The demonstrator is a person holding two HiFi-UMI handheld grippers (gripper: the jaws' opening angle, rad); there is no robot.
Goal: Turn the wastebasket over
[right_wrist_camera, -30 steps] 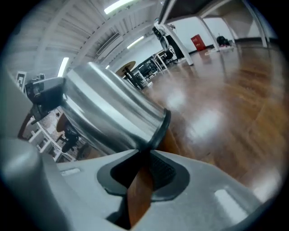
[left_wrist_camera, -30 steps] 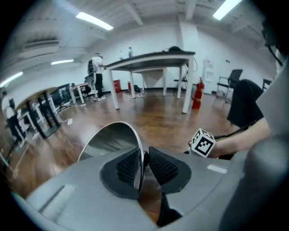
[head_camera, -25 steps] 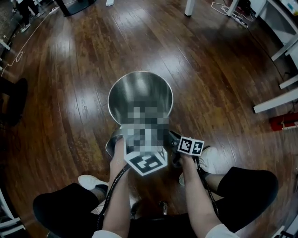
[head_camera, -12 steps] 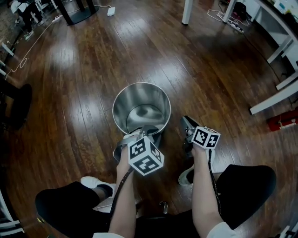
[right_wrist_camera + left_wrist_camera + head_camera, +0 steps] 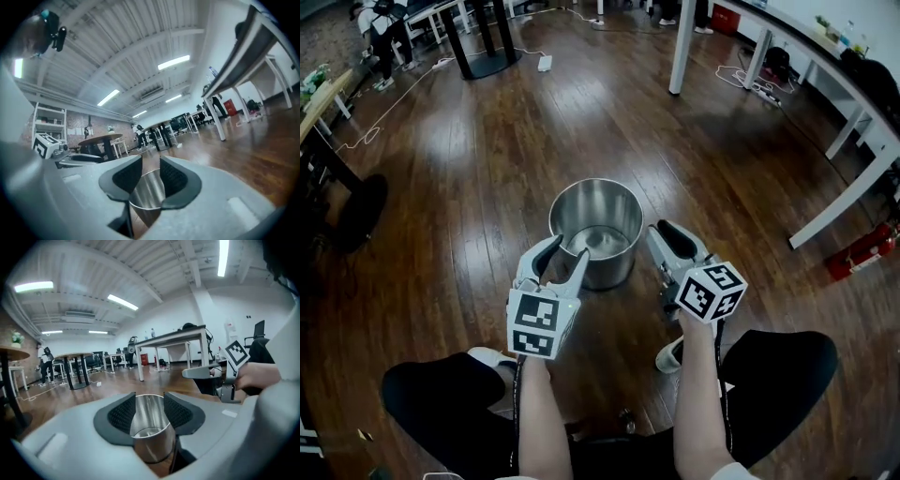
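Note:
The shiny steel wastebasket [image 5: 595, 230] stands upright on the wooden floor with its mouth up, just beyond both grippers. My left gripper [image 5: 563, 251] hovers at its near left side, jaws opening, pads clear of the metal. My right gripper [image 5: 671, 236] hovers at its near right side, jaws also opening with nothing pressed between them. In the left gripper view the wastebasket [image 5: 150, 427] shows through the gap of the left gripper [image 5: 149, 411]. In the right gripper view the wastebasket [image 5: 146, 196] shows beyond the right gripper [image 5: 149, 177].
White-legged tables [image 5: 848, 192] run along the right, with a red fire extinguisher [image 5: 861, 249] beneath. A black pedestal table base [image 5: 483, 47] and cables [image 5: 366, 131] lie at the far left. The person's shoe [image 5: 673, 354] and knees are close below the grippers.
The wastebasket, earlier gripped at its rim and held up close, now stands on the floor farther off. Both grippers have let go, opened and risen.

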